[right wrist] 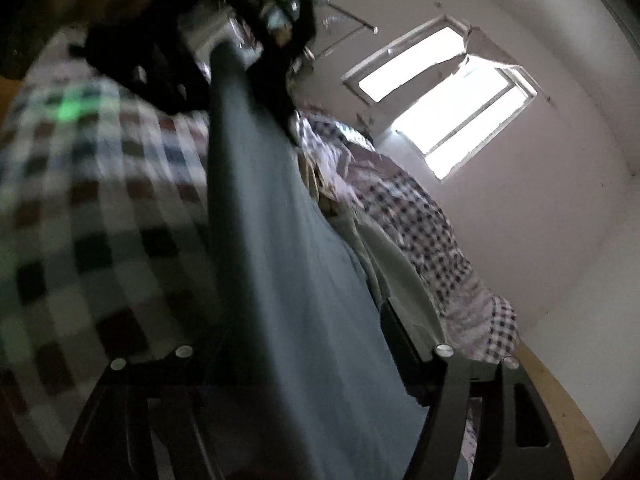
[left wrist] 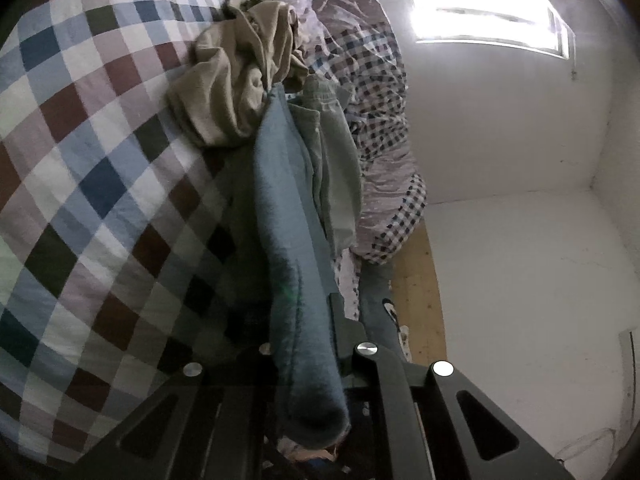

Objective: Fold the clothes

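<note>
A blue-grey garment (left wrist: 288, 208) is stretching in a taut, rope-like band above a bed covered by a checked quilt (left wrist: 92, 152), running from the 6 o'clock edge of the left wrist view up toward 12 o'clock, its soft nap and a seam line showing along its length. Behind it, at 12 o'clock, a crumpled tan garment (left wrist: 240, 80) is lying on the quilt, with a pale green garment (left wrist: 336, 152) just beside it at 1 o'clock and a rumpled small-check sheet (left wrist: 376, 92) beyond.

The left gripper (left wrist: 310, 320) is clenching the blue-grey cloth, jaws nearly together, the fabric bunching over the tool's base. In the blurred right wrist view, the right gripper (right wrist: 304, 336) is standing wide, the same garment (right wrist: 280, 264) lying between its fingers (right wrist: 400, 340); whether the pads are touching it cannot be told. Both tools are pointing slightly downward over the bed toward a bright window (right wrist: 444, 104).
</note>
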Demonstrator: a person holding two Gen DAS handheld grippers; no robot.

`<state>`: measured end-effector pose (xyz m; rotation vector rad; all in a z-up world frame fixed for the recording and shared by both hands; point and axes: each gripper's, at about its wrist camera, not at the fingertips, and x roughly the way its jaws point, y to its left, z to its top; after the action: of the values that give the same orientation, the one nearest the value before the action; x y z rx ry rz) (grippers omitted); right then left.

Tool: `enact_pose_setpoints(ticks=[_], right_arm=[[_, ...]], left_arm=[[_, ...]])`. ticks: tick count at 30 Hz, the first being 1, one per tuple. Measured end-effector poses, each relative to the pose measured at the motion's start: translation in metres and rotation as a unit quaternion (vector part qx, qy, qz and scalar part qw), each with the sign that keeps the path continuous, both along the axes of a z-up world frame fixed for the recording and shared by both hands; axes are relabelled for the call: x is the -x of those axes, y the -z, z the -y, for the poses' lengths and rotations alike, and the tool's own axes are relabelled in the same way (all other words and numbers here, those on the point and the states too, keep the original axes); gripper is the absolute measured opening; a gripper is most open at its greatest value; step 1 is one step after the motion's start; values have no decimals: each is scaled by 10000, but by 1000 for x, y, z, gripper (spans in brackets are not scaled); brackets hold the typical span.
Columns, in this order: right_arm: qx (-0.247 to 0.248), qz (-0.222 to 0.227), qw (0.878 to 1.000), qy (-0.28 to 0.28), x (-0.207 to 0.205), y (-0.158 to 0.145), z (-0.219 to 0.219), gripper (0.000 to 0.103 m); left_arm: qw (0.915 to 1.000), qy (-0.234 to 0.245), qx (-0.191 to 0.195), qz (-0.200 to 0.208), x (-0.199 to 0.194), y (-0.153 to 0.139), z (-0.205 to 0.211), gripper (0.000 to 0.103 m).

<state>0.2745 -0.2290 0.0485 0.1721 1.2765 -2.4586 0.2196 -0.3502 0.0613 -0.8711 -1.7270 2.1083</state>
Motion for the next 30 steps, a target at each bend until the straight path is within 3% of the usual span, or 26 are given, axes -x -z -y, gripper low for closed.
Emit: enact_pose_setpoints(ticks=[4,6,13,25,30], right_arm=[[-126,78,9994,326,14,11,-16,72],[-27,106,9991,410,21,10,-29,79],[-35,-26,9948,1022,46,5,-88,79],[-774,-278,9811,1751,64,13,-223,79],[-1165,-440,9754,1817,64,14,-248,79]], left_arm=[[10000,-24,-41,-19,-2,-2,5,7],[10000,-37,-59,-31,-1,-3,6,6],[9999,-97,-32,-81,3,-6,7,6],[9996,-269,-102,-82,4,-8,13,6],[9995,-295,-78,-65,0,-8,14,6]])
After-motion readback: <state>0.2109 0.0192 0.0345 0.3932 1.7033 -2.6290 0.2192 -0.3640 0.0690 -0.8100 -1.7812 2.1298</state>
